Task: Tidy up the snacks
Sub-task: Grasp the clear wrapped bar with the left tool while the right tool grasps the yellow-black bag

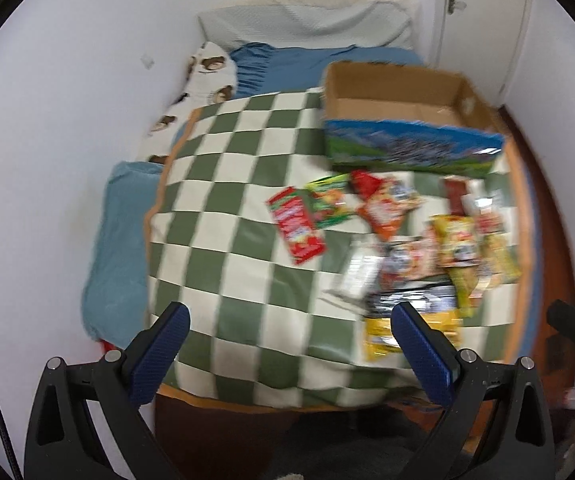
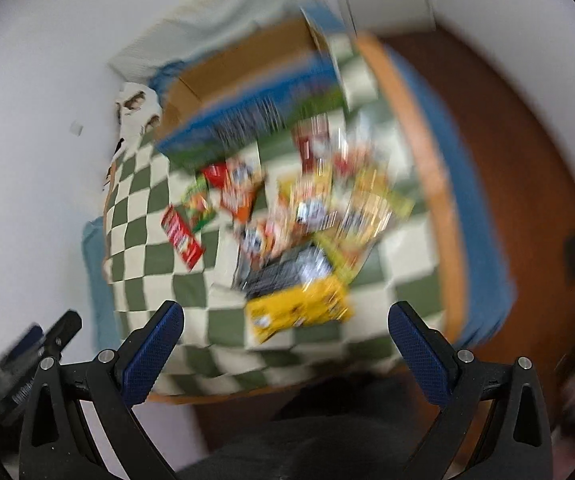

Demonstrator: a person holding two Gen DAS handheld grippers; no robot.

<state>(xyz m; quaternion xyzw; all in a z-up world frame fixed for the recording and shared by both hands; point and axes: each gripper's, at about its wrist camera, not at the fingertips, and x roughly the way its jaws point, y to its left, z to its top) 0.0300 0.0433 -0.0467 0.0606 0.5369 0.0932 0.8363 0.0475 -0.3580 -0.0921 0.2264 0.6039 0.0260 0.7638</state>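
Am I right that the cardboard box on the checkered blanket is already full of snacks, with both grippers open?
Not quite: the left wrist view shows the box empty; the snacks lie on the blanket. Both the left gripper and right gripper are open.

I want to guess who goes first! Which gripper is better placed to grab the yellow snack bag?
Probably the right gripper: the yellow snack bag lies almost centred between its open fingers. For the left gripper, the bag sits off by one finger. Both views are blurred, so this is a guess.
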